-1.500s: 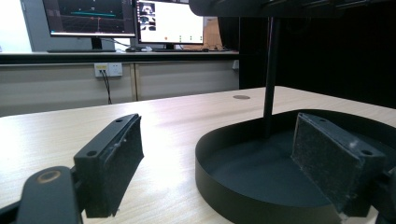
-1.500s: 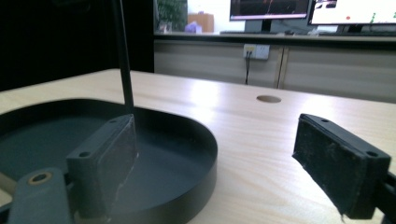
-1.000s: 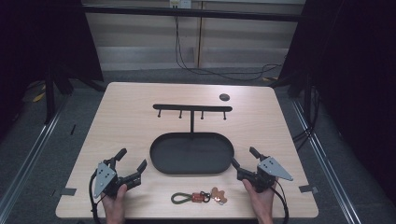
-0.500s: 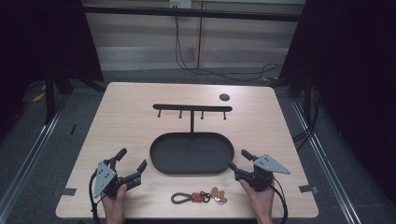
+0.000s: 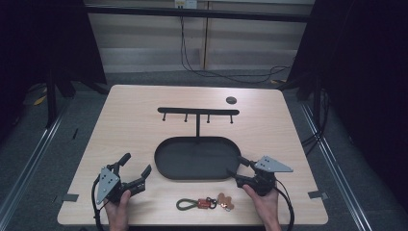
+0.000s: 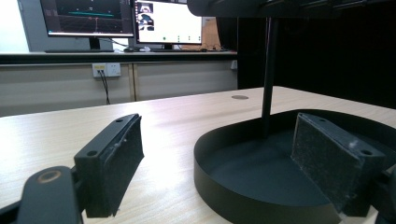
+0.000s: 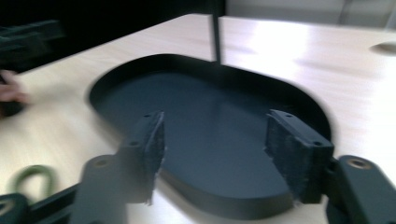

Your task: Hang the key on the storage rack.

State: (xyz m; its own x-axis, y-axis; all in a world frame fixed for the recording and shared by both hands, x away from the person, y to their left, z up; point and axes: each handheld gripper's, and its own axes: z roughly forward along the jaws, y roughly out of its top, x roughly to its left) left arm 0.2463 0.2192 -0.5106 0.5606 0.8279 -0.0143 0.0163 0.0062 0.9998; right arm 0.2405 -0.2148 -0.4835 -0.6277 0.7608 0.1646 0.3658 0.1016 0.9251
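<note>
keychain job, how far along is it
Nothing looks done: the keychain lies flat on the table near its front edge, the rack's hooks bare. In hand: the right gripper, beside the tray, has just been closing on nothing. Left: gripping and placing it.

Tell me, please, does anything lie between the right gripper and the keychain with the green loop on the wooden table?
Nothing visible does. The right gripper, jaws open and just closing with nothing between them, points at the black oval tray. The green-looped keychain lies on bare wooden table beside the hand.
</note>
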